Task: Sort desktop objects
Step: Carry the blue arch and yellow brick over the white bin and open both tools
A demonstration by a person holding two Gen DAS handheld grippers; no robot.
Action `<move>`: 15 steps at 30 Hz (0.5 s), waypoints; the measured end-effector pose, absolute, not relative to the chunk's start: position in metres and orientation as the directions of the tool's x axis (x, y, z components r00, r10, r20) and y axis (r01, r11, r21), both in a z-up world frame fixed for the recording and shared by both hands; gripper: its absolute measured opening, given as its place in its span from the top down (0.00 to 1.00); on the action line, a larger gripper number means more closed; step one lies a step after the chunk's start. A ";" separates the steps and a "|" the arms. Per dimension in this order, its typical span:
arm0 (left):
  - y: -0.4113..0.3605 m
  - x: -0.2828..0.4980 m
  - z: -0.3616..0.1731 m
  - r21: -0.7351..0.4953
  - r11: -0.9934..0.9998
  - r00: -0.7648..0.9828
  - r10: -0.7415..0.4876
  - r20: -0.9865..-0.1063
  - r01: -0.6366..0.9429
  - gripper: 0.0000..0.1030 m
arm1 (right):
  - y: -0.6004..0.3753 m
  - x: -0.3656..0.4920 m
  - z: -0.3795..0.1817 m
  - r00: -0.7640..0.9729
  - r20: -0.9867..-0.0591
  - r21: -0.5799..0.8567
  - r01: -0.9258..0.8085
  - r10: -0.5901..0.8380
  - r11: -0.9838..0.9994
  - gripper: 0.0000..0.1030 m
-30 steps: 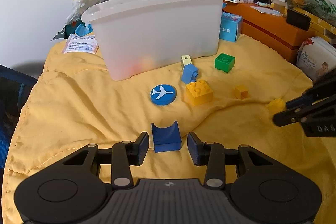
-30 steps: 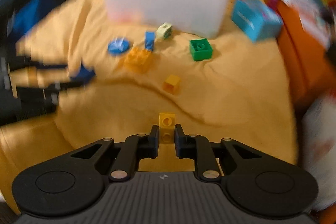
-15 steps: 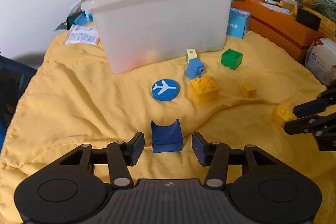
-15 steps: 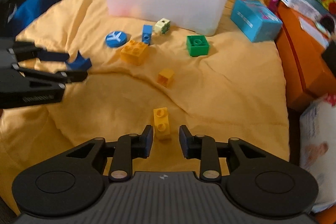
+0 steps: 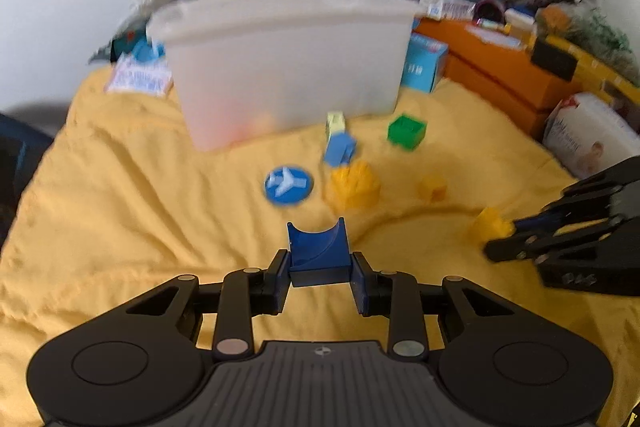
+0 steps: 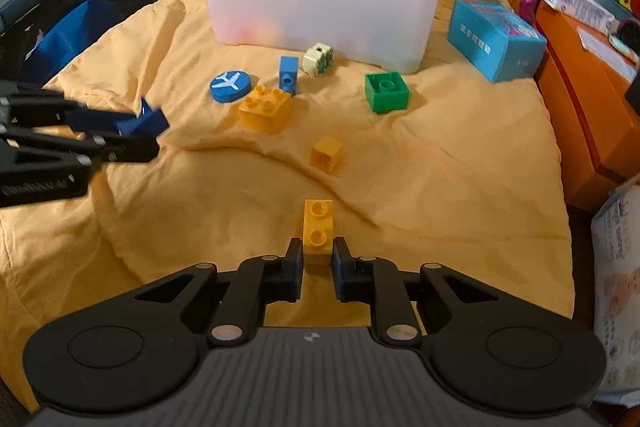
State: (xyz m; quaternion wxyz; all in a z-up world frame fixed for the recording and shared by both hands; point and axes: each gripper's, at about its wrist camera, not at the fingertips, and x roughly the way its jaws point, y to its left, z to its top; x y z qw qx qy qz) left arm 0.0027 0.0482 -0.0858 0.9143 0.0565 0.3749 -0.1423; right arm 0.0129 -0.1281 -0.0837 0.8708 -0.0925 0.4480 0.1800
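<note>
My left gripper (image 5: pixel 320 267) has a dark blue curved block (image 5: pixel 318 251) between its jaws, which are closing; both pads touch its sides. In the right wrist view that block (image 6: pixel 146 121) sits at the left, over the yellow cloth (image 6: pixel 440 167). My right gripper (image 6: pixel 317 259) is shut on a small yellow two-stud brick (image 6: pixel 318 223). Ahead stands a white plastic bin (image 5: pixel 280 67) with some pieces inside. Loose before it lie a blue aeroplane disc (image 5: pixel 289 185), a yellow brick (image 5: pixel 354 187), a green brick (image 5: pixel 406 131), a light blue brick (image 5: pixel 340 149) and a small orange cube (image 5: pixel 432 187).
A teal carton (image 6: pixel 496 39) lies right of the bin. Orange boxes (image 6: pixel 584 99) and a white packet (image 6: pixel 616 267) line the right side. A dark blue chair (image 6: pixel 60 27) stands off the cloth's left edge. Clutter is stacked behind the bin against the wall.
The left jaws, open around the blue block before, have closed onto it. The right jaws let go of the yellow brick half a second ago and have shut on it again.
</note>
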 end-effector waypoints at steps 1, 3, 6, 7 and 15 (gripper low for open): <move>0.048 0.003 -0.079 -0.005 0.952 0.687 -0.223 -0.692 0.304 0.66 | -0.126 0.014 -0.082 0.541 -0.809 -0.007 -0.401 0.231 0.916 0.83; 0.046 0.006 -0.066 0.001 0.951 0.711 -0.230 -0.665 0.309 0.66 | -0.124 0.018 -0.077 0.563 -0.794 -0.030 -0.413 0.229 0.910 0.83; 0.045 0.018 -0.045 0.037 0.950 0.758 -0.222 -0.614 0.309 0.66 | -0.119 0.032 -0.061 0.625 -0.749 -0.088 -0.421 0.219 0.903 0.83; 0.044 0.024 -0.037 0.052 0.951 0.775 -0.217 -0.594 0.306 0.66 | -0.117 0.038 -0.054 0.648 -0.729 -0.102 -0.423 0.221 0.900 0.83; 0.046 0.091 0.015 0.125 0.960 0.874 -0.168 -0.456 0.249 0.66 | -0.111 0.102 0.018 0.822 -0.515 -0.145 -0.362 0.242 0.921 0.83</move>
